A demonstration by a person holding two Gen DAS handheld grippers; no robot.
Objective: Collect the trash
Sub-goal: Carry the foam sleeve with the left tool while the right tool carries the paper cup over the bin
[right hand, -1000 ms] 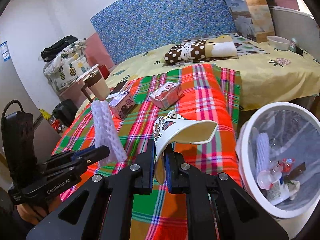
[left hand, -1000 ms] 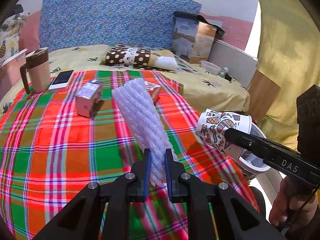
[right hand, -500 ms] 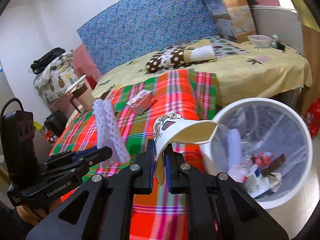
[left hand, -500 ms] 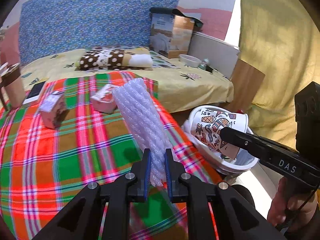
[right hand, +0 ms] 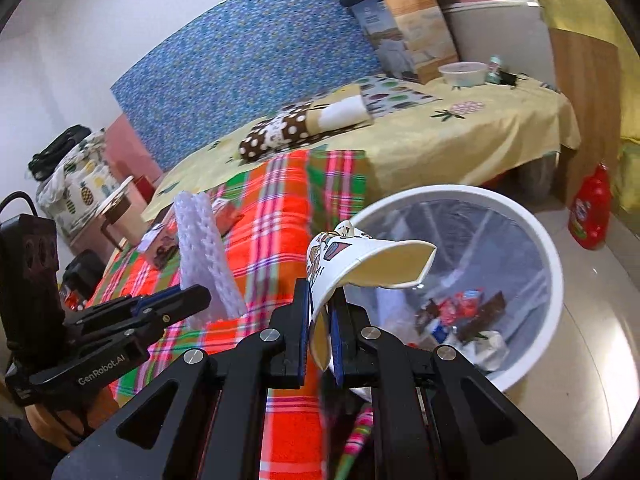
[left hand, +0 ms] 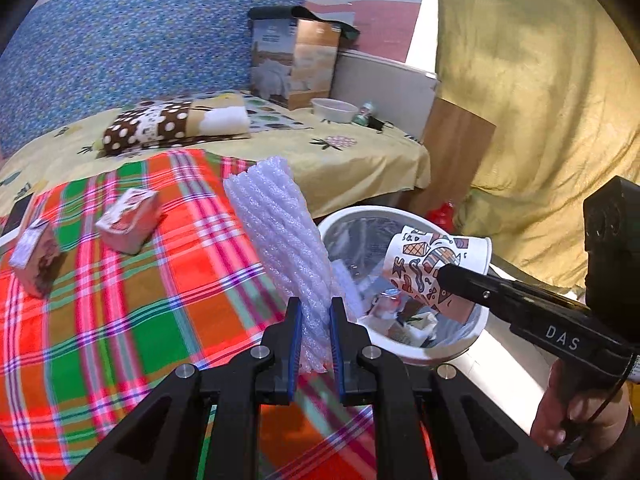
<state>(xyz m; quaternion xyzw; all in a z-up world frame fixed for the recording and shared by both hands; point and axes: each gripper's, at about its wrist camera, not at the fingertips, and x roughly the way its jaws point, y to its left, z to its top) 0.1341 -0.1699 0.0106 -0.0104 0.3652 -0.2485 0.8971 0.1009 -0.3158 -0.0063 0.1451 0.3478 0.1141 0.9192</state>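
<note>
- The right gripper [right hand: 319, 334], marked "DAS", pinches a flattened paper cup [right hand: 360, 264] over the white bin [right hand: 554, 264].
- The left gripper [left hand: 312, 332], marked "GenRobot.AI", clamps a foam net sleeve [left hand: 280, 232] beside the bin.

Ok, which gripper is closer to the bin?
Right. The right gripper holds its cup over the bin; the left gripper is beside the rim, above the blanket.

You work in home bedroom. Bed [left hand: 360, 156] under yellow pineapple-print sheet, plaid blanket [left hand: 120, 304] spread on top, polka-dot pillow [left hand: 160, 124] near blue floral headboard [left hand: 132, 52]. White waste bin [right hand: 536, 240] with household rubbish stands on tiled floor beside bed. Yellow curtain [left hand: 528, 100] hangs at right; bags [right hand: 68, 168] piled by wall.
</note>
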